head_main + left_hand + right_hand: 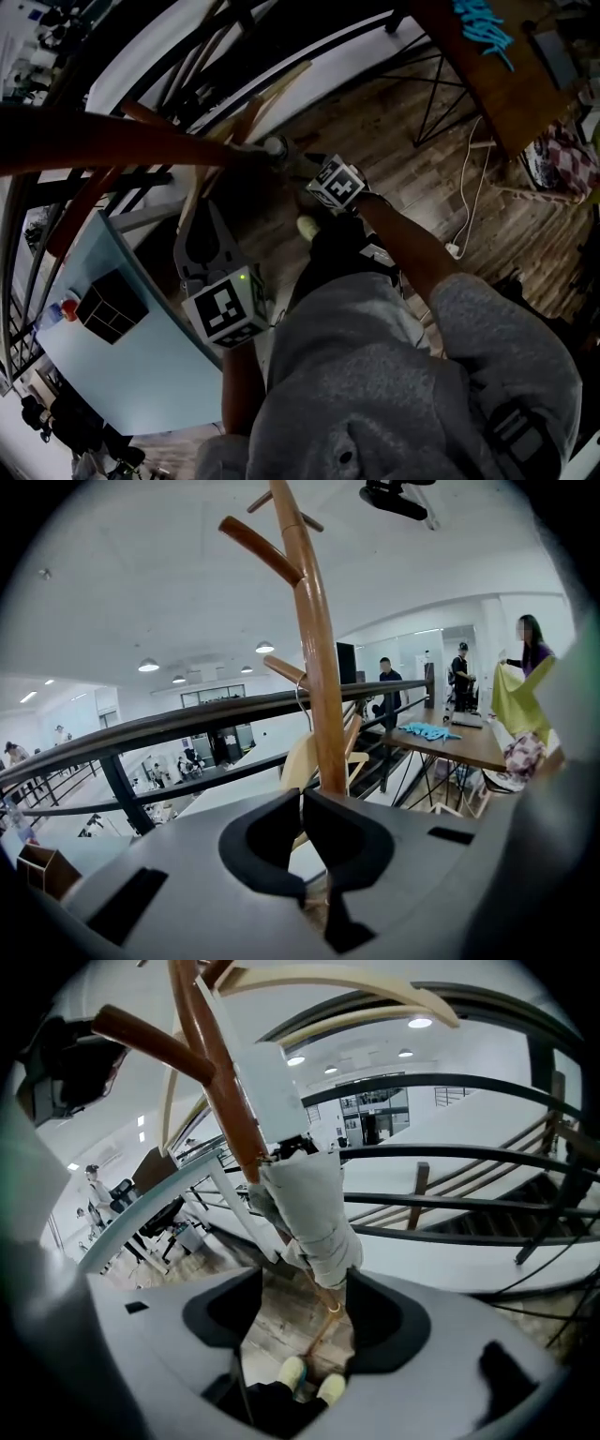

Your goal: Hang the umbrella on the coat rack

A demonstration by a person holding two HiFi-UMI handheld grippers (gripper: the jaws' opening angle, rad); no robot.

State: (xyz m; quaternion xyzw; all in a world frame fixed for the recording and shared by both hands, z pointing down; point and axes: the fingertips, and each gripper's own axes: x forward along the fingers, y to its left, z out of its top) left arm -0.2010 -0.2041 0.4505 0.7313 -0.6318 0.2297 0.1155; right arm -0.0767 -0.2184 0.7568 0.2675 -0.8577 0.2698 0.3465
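The umbrella, folded and pale grey, hung close against the pole of the coat rack, just below a forked branch; what held it there could not be made out. The right tool sat beneath it with its jaws wide apart and the umbrella's lower end between them. The left tool faced the same pole, jaws pressed together on nothing.

The person wears a loose grey sweatshirt, black trousers and pale yellow shoes.
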